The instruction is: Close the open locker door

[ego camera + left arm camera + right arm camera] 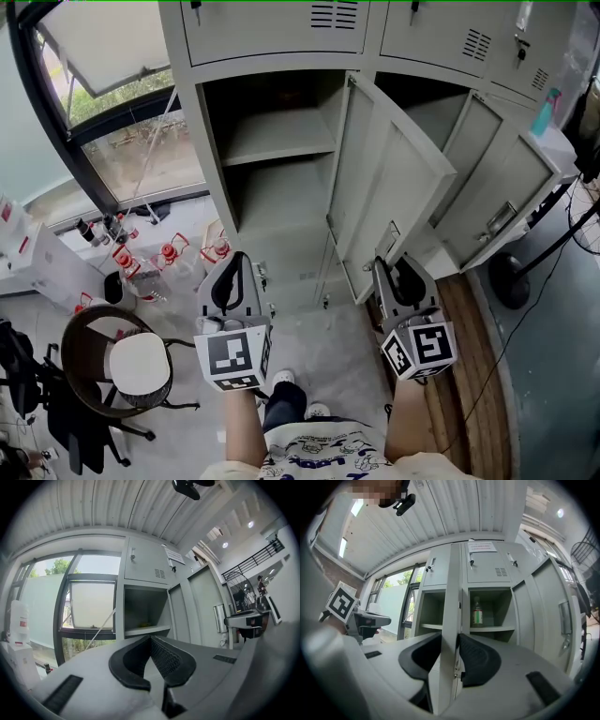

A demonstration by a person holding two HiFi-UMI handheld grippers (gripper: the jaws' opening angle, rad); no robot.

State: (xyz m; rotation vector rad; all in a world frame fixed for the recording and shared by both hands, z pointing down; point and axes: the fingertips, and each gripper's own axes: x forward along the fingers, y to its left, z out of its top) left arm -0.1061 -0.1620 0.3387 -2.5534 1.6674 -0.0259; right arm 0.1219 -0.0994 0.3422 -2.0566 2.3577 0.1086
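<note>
1. The right gripper (384, 267) is clamping the near edge of the open locker door (389, 187), which is jutting toward the person, right of its compartment (281, 178).
2. The left gripper (236, 267) is hovering clenched, empty.
3. The grasp looks set, so the next move is probably swinging the door left until flush.

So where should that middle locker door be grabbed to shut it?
By its free vertical edge, away from the hinges, coming edge-on from the front. The door is a thin flat panel swung out toward the person, so jaws fit over both faces. The right gripper clamps it there.
</note>
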